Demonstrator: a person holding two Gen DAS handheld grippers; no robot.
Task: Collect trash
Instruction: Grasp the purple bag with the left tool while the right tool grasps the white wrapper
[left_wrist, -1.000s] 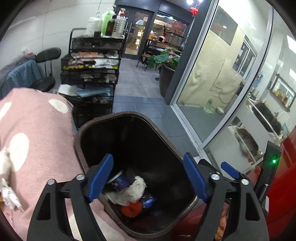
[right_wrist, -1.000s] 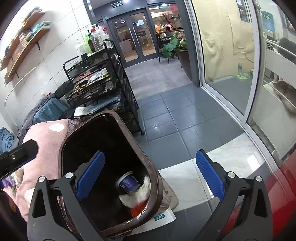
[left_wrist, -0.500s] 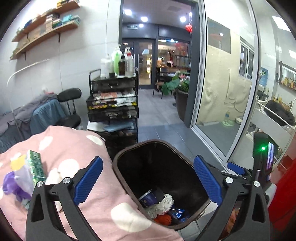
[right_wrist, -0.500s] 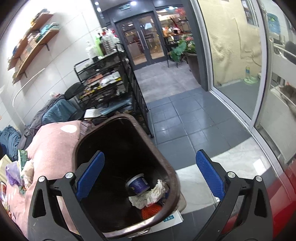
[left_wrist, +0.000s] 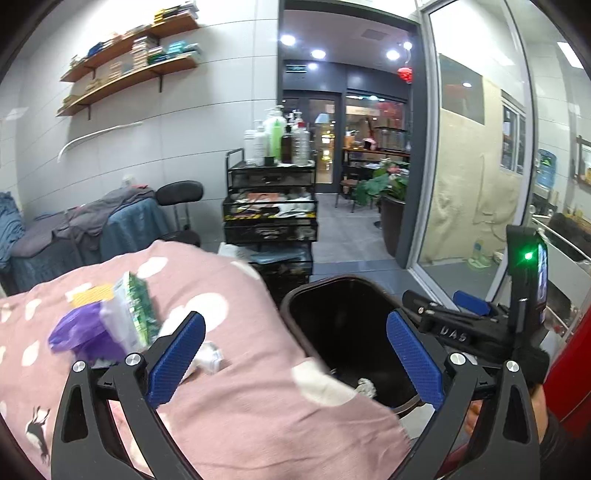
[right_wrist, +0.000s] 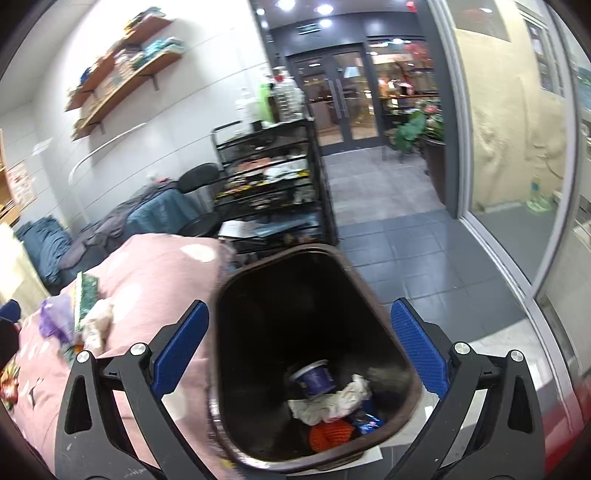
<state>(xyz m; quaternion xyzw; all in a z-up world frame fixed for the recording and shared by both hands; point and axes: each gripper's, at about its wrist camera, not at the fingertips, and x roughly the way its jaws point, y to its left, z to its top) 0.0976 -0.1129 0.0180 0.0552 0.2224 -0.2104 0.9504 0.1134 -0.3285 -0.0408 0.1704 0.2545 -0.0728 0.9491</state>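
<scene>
1. More trash (left_wrist: 110, 321) – a purple wrapper, a green packet and crumpled paper – lies on the pink blanket (left_wrist: 229, 369), near its left edge, now in both views.
2. The left gripper (left_wrist: 295, 354) has pulled back from the bin (left_wrist: 343, 325), jaws wide, empty – a drop looks finished.
3. The right gripper (right_wrist: 299, 350) also hangs spread and empty over the bin; cup (right_wrist: 314, 376) and tissue lie inside.

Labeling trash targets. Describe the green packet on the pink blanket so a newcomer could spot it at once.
Start at the pink blanket with white spots, left of the brown bin. On its upper left part lies a small litter pile; the green packet stands tilted at its right edge. It is the only green, printed piece there, next to a purple wrapper and a yellow scrap.
</scene>
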